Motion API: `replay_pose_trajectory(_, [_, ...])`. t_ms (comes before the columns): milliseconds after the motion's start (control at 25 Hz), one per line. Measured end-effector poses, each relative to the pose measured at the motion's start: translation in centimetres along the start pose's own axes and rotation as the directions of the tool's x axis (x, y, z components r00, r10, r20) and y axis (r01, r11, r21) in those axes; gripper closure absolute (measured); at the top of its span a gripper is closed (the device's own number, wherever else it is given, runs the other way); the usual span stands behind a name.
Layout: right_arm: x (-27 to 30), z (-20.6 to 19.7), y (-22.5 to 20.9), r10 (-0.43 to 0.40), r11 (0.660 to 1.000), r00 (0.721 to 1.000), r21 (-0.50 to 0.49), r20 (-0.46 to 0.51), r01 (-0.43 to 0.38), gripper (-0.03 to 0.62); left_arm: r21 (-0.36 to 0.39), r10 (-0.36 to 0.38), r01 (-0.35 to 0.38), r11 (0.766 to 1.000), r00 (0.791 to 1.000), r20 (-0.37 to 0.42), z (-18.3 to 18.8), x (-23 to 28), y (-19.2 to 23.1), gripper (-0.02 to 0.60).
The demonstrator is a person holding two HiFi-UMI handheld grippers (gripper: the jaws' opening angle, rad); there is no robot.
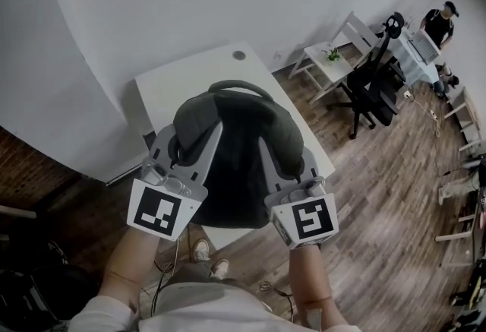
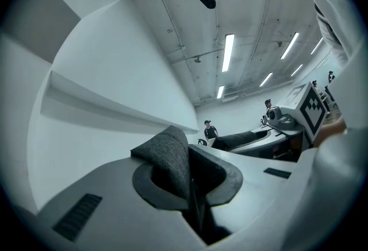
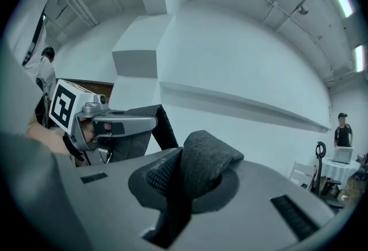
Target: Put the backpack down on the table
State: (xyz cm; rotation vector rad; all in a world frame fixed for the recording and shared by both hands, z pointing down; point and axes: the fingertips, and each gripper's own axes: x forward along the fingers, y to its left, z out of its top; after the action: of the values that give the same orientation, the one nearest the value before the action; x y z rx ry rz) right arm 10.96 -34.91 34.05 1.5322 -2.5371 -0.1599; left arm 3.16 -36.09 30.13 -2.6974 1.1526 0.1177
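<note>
A dark grey backpack (image 1: 235, 163) with a top handle hangs over the near half of the white table (image 1: 175, 83), held between both grippers. My left gripper (image 1: 184, 144) is shut on the left shoulder strap (image 2: 169, 155), which bunches up between the jaws in the left gripper view. My right gripper (image 1: 286, 162) is shut on the right shoulder strap (image 3: 201, 158), folded thick over its jaws. Each gripper view shows the other gripper, the right gripper (image 2: 287, 120) and the left gripper (image 3: 115, 124), at about the same height. I cannot see the backpack's underside or whether it touches the table.
A white wall runs behind the table. To the right, on the wooden floor, stand a black office chair (image 1: 372, 83) and a small white table with a plant (image 1: 326, 64). A person (image 1: 439, 23) stands at a desk in the far right corner.
</note>
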Motion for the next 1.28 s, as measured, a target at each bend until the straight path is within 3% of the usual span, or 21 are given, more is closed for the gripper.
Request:
replay_pose_trajectory(280, [2.0, -2.7, -0.3, -0.015, 0.999, 0.999, -0.047, -0.045, 0.013, 0.540, 0.001, 0.002, -0.002, 1.000, 0.998, -0.060, -3.7, 0.9, 0.5, 0.540])
replay_pose_trajectory(480, [2.5, -5.1, 0.1, -0.024, 0.999, 0.990, -0.035, -0.141, 0.019, 0.540, -0.035, 0.008, -0.012, 0.999, 0.994, -0.107, -6.1, 0.6, 0.7, 0.540])
replay_pose_trajectory(960, [4.4, -10.3, -1.0, -0.064, 0.996, 0.965, -0.072, -0.255, 0.047, 0.539, -0.096, 0.010, -0.032, 0.995, 0.975, -0.220, -11.9, 1.6, 0.4, 0.540])
replay_pose_trajectory(1280, [5.0, -13.7, -1.4, -0.082, 0.995, 0.941, -0.086, -0.328, 0.056, 0.515, -0.192, -0.032, -0.024, 0.981, 0.958, -0.285, -15.0, 1.9, -0.9, 0.538])
